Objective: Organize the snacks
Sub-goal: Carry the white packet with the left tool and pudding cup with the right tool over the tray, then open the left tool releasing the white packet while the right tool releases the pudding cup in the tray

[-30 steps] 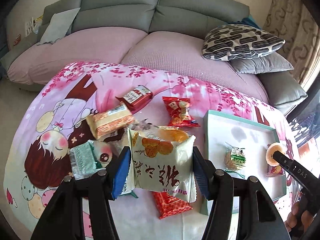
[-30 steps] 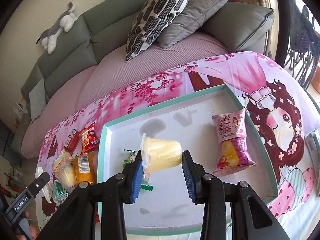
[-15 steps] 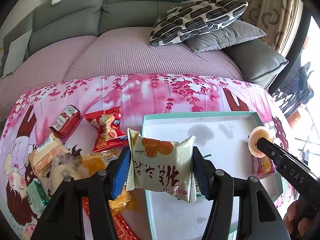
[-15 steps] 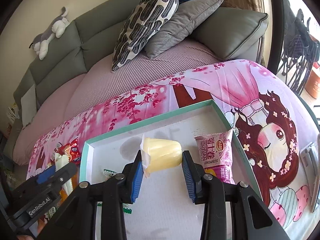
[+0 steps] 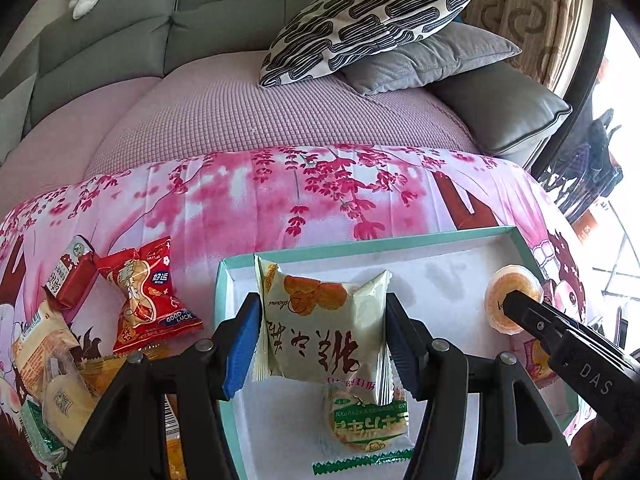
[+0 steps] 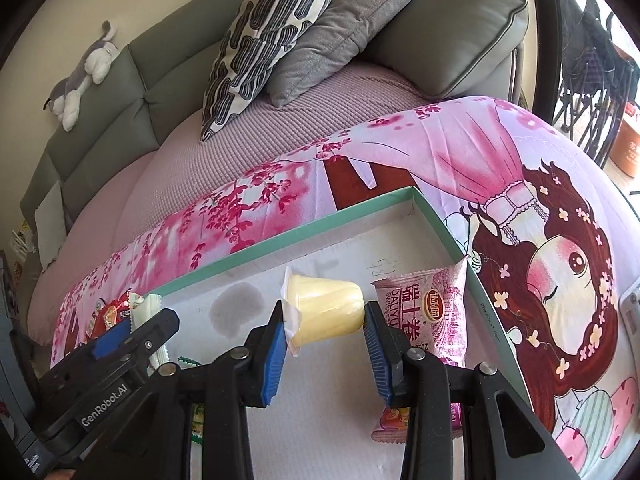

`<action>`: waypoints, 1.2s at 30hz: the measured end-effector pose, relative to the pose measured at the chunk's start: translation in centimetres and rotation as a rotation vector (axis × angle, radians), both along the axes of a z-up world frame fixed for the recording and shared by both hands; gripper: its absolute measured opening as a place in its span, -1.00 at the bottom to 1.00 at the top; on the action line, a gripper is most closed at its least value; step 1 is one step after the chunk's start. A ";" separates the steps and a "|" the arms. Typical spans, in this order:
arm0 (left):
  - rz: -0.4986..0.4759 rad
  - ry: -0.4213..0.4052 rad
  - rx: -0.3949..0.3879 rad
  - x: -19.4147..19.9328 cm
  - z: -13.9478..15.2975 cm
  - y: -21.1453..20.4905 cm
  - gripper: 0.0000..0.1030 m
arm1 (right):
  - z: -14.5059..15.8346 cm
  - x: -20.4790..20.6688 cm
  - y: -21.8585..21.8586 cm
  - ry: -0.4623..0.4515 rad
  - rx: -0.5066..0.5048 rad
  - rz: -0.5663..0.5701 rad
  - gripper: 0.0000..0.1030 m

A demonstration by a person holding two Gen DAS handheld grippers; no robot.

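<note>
While the left gripper (image 5: 320, 332) is clamping the cream pastry packet (image 5: 322, 328) over the teal-rimmed white tray's (image 5: 360, 242) near-left corner, the right gripper (image 6: 324, 340) is pinching a yellow jelly cup (image 6: 326, 310) further right.

A pink cartoon-print cloth (image 5: 248, 200) covers the table; a shallow tray with a teal rim (image 5: 360, 242) lies on it toward the right end — its far edge runs along the table's far side; left of the tray a red snack packet (image 5: 148, 296) lies flat, a small red-and-white carton (image 5: 70, 276) touching its left side; nearer the left front corner a heap of yellow and green packets (image 5: 52, 384) overlaps, perhaps four or five.
</note>
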State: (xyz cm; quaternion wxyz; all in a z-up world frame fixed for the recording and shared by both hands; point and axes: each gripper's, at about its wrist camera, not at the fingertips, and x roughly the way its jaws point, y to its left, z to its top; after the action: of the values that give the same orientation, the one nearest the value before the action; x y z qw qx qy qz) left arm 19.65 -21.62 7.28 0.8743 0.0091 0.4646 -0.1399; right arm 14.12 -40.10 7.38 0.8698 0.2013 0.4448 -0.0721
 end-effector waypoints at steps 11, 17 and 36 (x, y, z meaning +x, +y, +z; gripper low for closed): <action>0.016 0.018 0.029 0.4 -1.5 -0.4 0.57 | 0.4 0.3 0.9 0.056 -0.075 0.009 0.04; 0.039 0.029 0.069 0.3 -0.7 -0.2 0.65 | 1.8 -0.1 1.0 0.054 -0.121 0.007 0.23; 0.210 0.109 0.081 -0.5 1.6 3.0 0.67 | 1.7 -0.2 0.6 0.121 -0.180 -0.002 0.38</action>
State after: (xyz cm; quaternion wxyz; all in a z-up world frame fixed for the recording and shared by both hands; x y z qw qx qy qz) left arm 19.19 -18.62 8.91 0.8566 -0.0118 0.5150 -0.0290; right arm 13.97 -39.47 9.07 0.8558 0.1182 0.4879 -0.1245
